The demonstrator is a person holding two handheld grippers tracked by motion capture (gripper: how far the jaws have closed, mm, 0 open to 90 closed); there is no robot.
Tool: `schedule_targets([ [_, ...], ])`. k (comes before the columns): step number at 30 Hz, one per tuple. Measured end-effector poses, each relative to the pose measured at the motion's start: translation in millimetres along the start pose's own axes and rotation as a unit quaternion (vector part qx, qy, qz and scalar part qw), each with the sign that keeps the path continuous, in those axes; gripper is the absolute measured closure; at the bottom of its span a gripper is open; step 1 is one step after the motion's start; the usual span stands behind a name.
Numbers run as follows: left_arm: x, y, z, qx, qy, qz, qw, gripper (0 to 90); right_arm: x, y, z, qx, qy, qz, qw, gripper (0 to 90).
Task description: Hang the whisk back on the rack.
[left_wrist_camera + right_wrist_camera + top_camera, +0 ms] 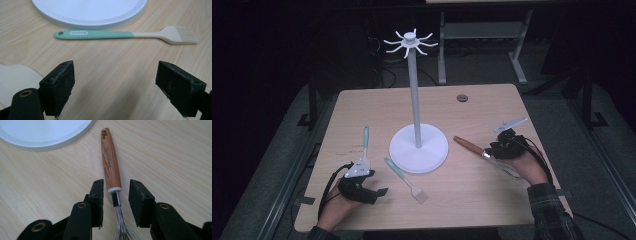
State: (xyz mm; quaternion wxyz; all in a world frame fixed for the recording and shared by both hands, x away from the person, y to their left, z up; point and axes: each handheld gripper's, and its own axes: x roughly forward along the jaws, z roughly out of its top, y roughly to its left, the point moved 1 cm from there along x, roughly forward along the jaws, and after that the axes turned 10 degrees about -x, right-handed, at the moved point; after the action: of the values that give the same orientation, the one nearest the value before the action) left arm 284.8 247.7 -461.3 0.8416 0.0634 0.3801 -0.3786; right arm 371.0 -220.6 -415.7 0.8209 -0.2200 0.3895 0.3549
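Although set astride the whisk with the wood-grain handle and steel wires (111, 170), not clamped on it. Right tool (116, 187): partly open, a jaw on each side of the neck where the white collar meets the wires, a sliver of bare bench visible between each pad and the whisk. Holds nothing, by the look of it.

Lies flat on the pale wooden bench (472, 200), that whisk (469, 146), to the right of the round white base of the tall hook stand (418, 147). Long axis running straight ahead from the right tool (504, 147): wires back under the hand, handle pointing away toward the stand's base (42, 132), hanging hole at the far tip. Crosses the line between the jaws squarely, so a plain squeeze should catch the neck; a grip this near the wire end likely leaves the handle's hole free for a hook.

Left tool (115, 75): spread wide, empty, only bare wood between its jaws. Rests low at the near left of the bench (362, 185), well apart from the whisk, with the stand's base in between. Ahead of it, broadside on, a pastry brush with a mint-green handle and cream silicone bristles (125, 34), just beside the base's rim (90, 12).

Right hand clearly the nearer one, already in place.
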Motion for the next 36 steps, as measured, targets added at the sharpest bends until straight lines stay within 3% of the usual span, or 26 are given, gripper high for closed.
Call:
schedule_targets([
  [2, 0.5, -0.8, 0.3, 0.002, 0.001, -0.002, 1.0000, 15.1, 2.5, -0.6, 6.5, -0.016, 0.004, 0.001, 0.9999, 63.6],
  [11, 1.4, -3.0, -0.2, 0.004, 0.003, -0.008, 1.0000, 15.1, 18.7, 0.5, 22.1, -0.041, 0.037, 0.011, 0.9984, 62.8],
  [12, 2.6, -4.1, 0.2, 0.003, 0.000, -0.011, 0.9999, 15.1, 24.9, 0.6, 25.5, -0.051, 0.052, 0.009, 0.9973, 62.4],
  [19, 3.6, -5.7, -0.2, 0.008, 0.003, -0.015, 0.9999, 15.2, 42.2, 2.6, 30.4, -0.065, 0.090, 0.011, 0.9938, 60.9],
  [22, 2.2, -5.4, -0.1, 0.011, 0.005, -0.013, 0.9998, 15.2, 53.0, 3.9, 33.2, -0.080, 0.118, 0.016, 0.9897, 60.9],
  [24, 1.9, -5.6, -0.3, 0.009, 0.005, -0.013, 0.9999, 15.2, 55.5, 4.0, 33.8, -0.086, 0.123, 0.013, 0.9886, 61.0],
  [26, 1.4, -5.1, -0.7, 0.008, 0.006, -0.013, 0.9999, 15.2, 60.2, 4.1, 35.7, -0.090, 0.142, 0.013, 0.9857, 61.1],
  [36, 0.8, -3.9, -1.1, 0.007, 0.007, -0.012, 0.9999, 15.2, 69.9, -1.4, 32.6, -0.078, 0.159, 0.032, 0.9836, 65.3],
])
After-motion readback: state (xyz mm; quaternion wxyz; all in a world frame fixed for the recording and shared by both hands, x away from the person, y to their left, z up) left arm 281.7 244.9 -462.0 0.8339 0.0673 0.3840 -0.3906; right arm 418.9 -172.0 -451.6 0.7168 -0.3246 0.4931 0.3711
